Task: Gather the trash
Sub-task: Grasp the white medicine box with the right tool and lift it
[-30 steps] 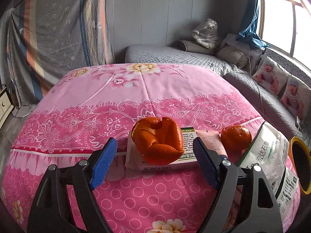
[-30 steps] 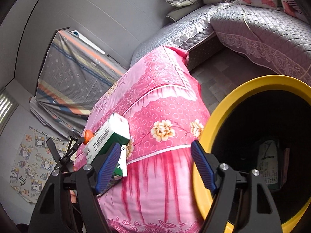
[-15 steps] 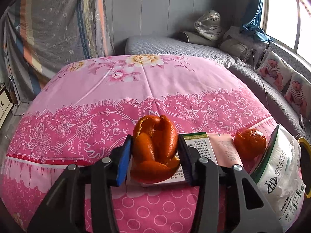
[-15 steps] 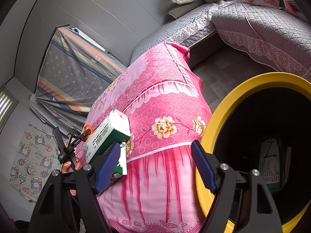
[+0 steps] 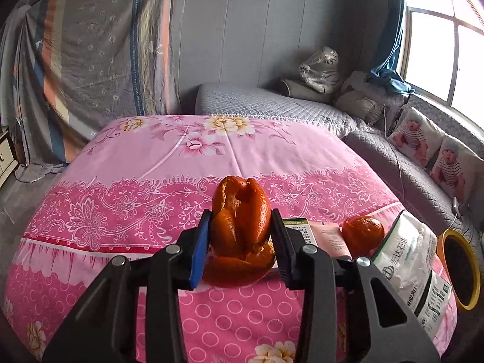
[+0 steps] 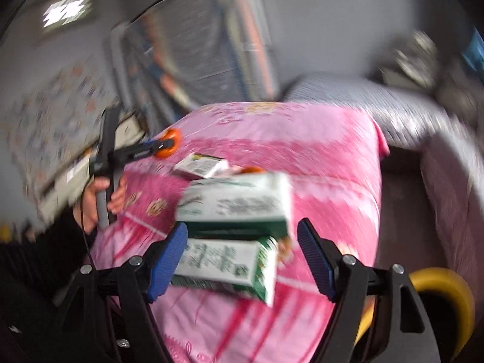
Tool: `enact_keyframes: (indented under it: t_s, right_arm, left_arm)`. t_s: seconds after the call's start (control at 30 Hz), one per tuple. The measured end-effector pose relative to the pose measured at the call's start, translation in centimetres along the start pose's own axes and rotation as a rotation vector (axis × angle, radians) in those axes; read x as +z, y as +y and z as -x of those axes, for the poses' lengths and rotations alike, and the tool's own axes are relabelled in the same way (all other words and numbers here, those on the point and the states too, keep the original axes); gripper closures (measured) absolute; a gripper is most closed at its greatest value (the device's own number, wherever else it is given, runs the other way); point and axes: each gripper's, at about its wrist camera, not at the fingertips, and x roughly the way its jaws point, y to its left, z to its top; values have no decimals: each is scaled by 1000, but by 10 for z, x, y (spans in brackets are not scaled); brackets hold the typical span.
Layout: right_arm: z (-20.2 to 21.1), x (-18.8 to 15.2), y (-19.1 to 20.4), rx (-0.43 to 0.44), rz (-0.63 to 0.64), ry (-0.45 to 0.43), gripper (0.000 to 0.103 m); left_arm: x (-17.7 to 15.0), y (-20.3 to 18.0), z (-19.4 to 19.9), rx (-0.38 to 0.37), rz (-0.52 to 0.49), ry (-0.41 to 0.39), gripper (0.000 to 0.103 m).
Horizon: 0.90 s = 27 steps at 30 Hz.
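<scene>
An orange peel (image 5: 242, 242) sits between the blue pads of my left gripper (image 5: 241, 216), just above the pink flowered tablecloth (image 5: 151, 187). The jaws are closing and both pads press on the peel. The blurred right wrist view shows the same left gripper (image 6: 168, 145) with the peel, held by a hand (image 6: 90, 199). My right gripper (image 6: 243, 233) is open, facing green-and-white packs (image 6: 239, 202) at the table's near edge. The lower pack (image 6: 224, 260) lies partly between its fingers, and no pad presses on it.
A flat printed box (image 5: 302, 230), a pink packet (image 5: 331, 236) and a whole mandarin (image 5: 363, 231) lie right of the peel. A white-and-green pack (image 5: 405, 251) is at the table's right edge. A yellow-rimmed bin (image 5: 459, 272) stands beyond it. Grey sofas run behind.
My left jaws closed from wide open onto the peel and raised it off the box. My right gripper rolled and swung from the bin's mouth toward the packs on the table.
</scene>
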Motion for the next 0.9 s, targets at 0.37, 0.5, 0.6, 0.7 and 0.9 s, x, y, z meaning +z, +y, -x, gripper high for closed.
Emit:
enact_keyframes:
  t_s: [0.37, 0.5, 0.6, 0.7, 0.9]
  right_arm:
    - [-171, 100, 97, 170, 633, 346, 31]
    - [-228, 118, 102, 186, 659, 465, 31]
    - [-264, 119, 102, 173, 693, 551, 31]
    - [-293, 116, 104, 170, 720, 622, 31]
    - [-328, 118, 93, 174, 696, 704, 31]
  left_arm:
    - [-21, 31, 73, -38, 99, -95, 67]
    - [-26, 48, 93, -32, 140, -121, 66]
    - [-29, 59, 97, -46, 174, -127, 66]
    - [-30, 64, 101, -42, 180, -139, 66]
    - [-32, 65, 101, -71, 186, -145, 66]
